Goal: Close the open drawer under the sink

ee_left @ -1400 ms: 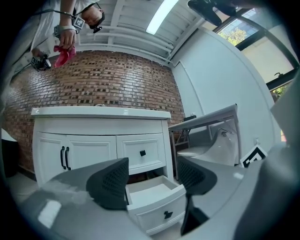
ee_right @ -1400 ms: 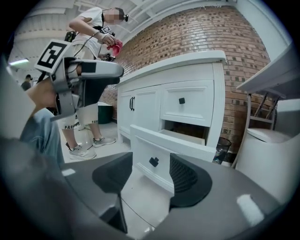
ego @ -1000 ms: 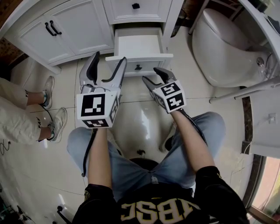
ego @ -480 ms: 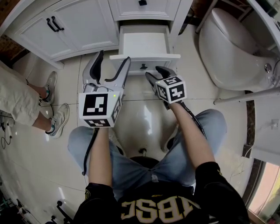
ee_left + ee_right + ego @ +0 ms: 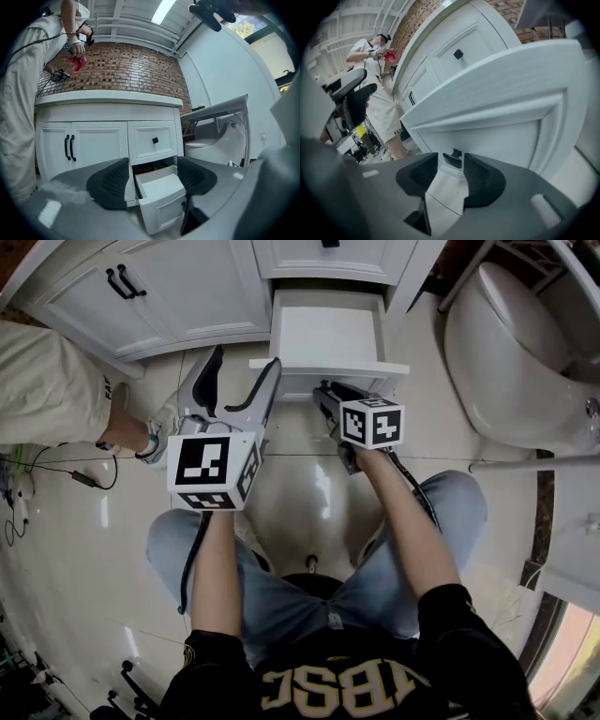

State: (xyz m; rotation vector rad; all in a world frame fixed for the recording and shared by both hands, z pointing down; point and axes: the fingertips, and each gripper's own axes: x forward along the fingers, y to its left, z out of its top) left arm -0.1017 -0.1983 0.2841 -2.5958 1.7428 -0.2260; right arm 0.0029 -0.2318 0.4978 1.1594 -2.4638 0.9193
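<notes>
The white drawer (image 5: 330, 334) under the sink stands pulled out, empty inside, with its front panel (image 5: 328, 374) facing me. My right gripper (image 5: 323, 396) is low against that panel. In the right gripper view its jaws (image 5: 451, 164) are closing, with the small black knob (image 5: 453, 158) between the fingertips and a little gap still showing. My left gripper (image 5: 240, 381) hangs just left of the drawer's front corner, jaws wide open and empty. The left gripper view looks along them (image 5: 153, 174) at the open drawer (image 5: 159, 190).
A closed upper drawer (image 5: 153, 140) sits above the open one, with double cabinet doors (image 5: 187, 287) to its left. A white toilet (image 5: 516, 352) stands close on the right. A person in beige clothes (image 5: 56, 381) stands at the left, with cables (image 5: 56, 468) on the tiled floor.
My right gripper has rolled, sunk and moved up to the drawer front's knob, its jaws narrower. The left gripper edged forward. The bystander stepped nearer at the left.
</notes>
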